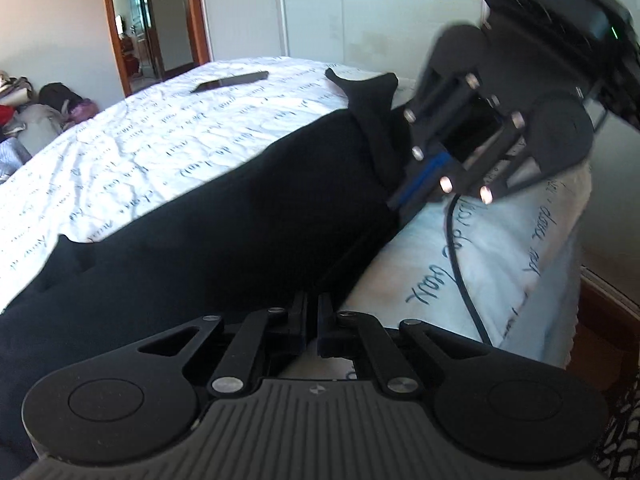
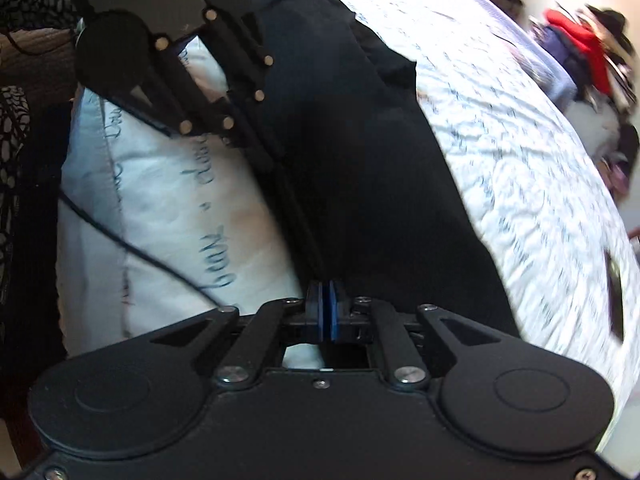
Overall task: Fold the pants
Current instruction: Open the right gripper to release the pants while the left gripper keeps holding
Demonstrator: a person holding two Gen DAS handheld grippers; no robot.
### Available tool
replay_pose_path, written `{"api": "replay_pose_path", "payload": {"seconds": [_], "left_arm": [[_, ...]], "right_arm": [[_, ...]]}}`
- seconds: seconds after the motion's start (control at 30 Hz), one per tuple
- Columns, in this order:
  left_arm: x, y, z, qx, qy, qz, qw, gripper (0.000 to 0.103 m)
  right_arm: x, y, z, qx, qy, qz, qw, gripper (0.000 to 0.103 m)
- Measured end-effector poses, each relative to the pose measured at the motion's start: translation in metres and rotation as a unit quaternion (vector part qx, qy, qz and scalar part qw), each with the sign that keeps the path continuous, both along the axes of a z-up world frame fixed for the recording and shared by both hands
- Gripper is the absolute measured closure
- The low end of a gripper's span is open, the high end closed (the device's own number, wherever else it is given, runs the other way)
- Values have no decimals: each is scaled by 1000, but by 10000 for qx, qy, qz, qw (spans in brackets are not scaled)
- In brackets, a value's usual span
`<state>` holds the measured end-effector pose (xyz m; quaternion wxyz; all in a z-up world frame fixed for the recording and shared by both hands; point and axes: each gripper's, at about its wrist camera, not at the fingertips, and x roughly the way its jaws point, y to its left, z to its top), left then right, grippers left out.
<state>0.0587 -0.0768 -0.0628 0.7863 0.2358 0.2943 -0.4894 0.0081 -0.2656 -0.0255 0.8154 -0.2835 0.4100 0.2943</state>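
Black pants lie stretched along the near edge of a bed with a white sheet printed in blue script. My left gripper is shut on the pants' edge at the bed's side. My right gripper, with blue pads, is shut on the same edge of the pants further along. Each gripper shows in the other's view: the right one up right in the left wrist view, the left one up left in the right wrist view. A loose flap of the pants sticks up beside the right gripper.
A dark phone lies flat on the far side of the bed. A black cable hangs over the bed's side. Bags and clothes are piled on the floor by the wall. A doorway stands behind the bed.
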Motion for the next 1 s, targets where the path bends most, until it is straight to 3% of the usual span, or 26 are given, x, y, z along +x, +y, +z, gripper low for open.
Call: {"api": "replay_pose_path", "payload": {"seconds": [0.07, 0.1, 0.23, 0.33, 0.43, 0.57, 0.63, 0.7, 0.73, 0.87, 1.0], "left_arm": [[1, -2, -2, 92, 33, -47, 9999, 97], [1, -2, -1, 119, 33, -88, 9999, 85], [0, 0, 11, 73, 227, -95, 9997, 65], [3, -7, 24, -242, 297, -77, 9992, 62], [10, -30, 31, -478, 307, 57, 9984, 61], [16, -71, 25, -409, 359, 218, 9983, 61], [18, -90, 20, -321, 444, 251, 9982, 61], [18, -101, 15, -309, 521, 205, 9980, 61], [16, -103, 11, -301, 505, 193, 9981, 61], [6, -112, 0, -265, 227, 192, 9992, 61], [0, -112, -1, -238, 94, 226, 9994, 60]], "right_arm": [[-5, -3, -8, 287, -98, -386, 9988, 96], [-9, -6, -6, 392, -197, -488, 9978, 95], [-27, -29, 17, 929, -788, -1138, 9860, 91], [-31, -59, 15, 1026, -1105, -2120, 9656, 91], [-38, -88, -6, 912, -912, -3287, 9356, 91], [-76, -92, -20, 788, -625, -3707, 9233, 91], [-95, -86, -11, 522, -426, -3659, 9282, 90], [-112, -97, 4, 347, -654, -3726, 9250, 89], [-115, -102, 14, 466, -854, -3865, 9171, 84], [-91, -135, 43, 1490, -1891, -4411, 8646, 58], [-10, -165, 36, 1784, -2158, -4951, 8225, 54]]}}
